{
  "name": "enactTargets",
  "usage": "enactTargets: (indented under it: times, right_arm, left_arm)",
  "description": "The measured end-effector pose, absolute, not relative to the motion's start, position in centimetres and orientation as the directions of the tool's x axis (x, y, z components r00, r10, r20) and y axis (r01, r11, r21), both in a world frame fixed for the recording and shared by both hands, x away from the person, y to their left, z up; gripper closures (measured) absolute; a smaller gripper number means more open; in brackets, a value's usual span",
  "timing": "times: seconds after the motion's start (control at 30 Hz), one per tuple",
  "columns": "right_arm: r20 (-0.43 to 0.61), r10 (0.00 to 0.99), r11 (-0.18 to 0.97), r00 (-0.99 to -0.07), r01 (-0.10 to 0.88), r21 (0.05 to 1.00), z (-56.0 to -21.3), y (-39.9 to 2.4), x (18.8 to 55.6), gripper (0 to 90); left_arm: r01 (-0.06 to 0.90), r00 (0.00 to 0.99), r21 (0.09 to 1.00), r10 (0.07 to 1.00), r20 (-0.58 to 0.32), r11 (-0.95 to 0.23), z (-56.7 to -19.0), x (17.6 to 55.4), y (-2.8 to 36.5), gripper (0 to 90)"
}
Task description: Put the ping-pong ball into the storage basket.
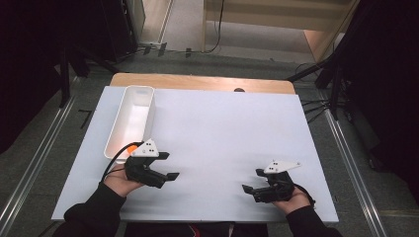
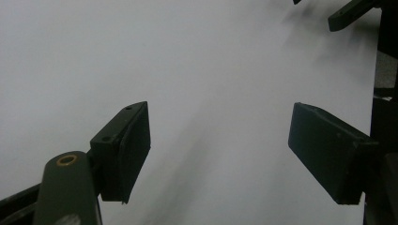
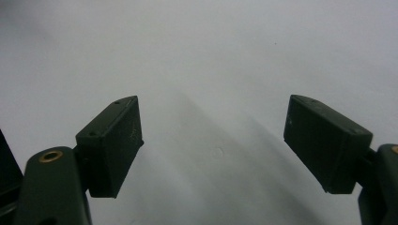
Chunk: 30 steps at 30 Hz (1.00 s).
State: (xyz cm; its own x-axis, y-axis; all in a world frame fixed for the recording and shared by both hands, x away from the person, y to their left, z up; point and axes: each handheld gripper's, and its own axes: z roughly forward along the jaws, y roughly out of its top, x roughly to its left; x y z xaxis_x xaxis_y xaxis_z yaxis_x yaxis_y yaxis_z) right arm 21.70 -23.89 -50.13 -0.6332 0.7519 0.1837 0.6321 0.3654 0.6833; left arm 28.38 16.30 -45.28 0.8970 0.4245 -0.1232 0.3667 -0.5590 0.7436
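Observation:
Both grippers hover low over the white table board [image 1: 222,123], each held in a hand near the front edge. My left gripper [image 1: 170,166] points right, just in front of the near end of a white bin [image 1: 129,116]. Its jaws stand apart in the left gripper view [image 2: 218,126], with bare white board between them. My right gripper [image 1: 252,180] points left toward it. Its jaws are also wide apart [image 3: 213,117] with nothing between them. A small orange thing [image 1: 132,146] peeks out at the bin's near end, partly hidden by the left gripper's grey plate.
The long bin lies along the board's left side. A wooden table edge [image 1: 197,81] runs behind the board. The right gripper's jaw tip [image 2: 349,14] shows at the top right of the left gripper view. Dark stands and cables flank the table.

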Motion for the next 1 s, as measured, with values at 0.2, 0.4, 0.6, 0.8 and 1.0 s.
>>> enactTargets:
  times: [0.2,0.4,0.6,0.8,1.0]
  right_arm:
    - [0.184,0.751,0.365,-0.634,0.632,0.684,-50.1,-23.9,21.7,18.5]
    - [0.185,0.753,0.364,-0.631,0.634,0.683,-50.1,-23.9,21.7,18.5]
    - [0.183,0.758,0.359,-0.626,0.634,0.685,-50.1,-23.9,21.7,18.5]
    - [0.183,0.758,0.360,-0.626,0.636,0.683,-50.1,-24.0,21.7,18.5]
    - [0.183,0.758,0.360,-0.626,0.635,0.683,-50.1,-24.0,21.7,18.5]
  left_arm:
    - [0.367,0.909,0.738,0.386,-0.156,-0.566,-45.9,28.2,16.8,22.1]
    - [0.358,0.912,0.723,0.387,-0.136,-0.591,-46.4,27.9,17.2,22.1]
    - [0.365,0.907,0.723,0.399,-0.134,-0.587,-46.6,27.6,17.8,22.1]
    - [0.357,0.911,0.719,0.392,-0.127,-0.597,-46.8,27.2,18.1,22.1]
    - [0.357,0.912,0.726,0.387,-0.135,-0.588,-46.8,26.9,18.6,22.1]
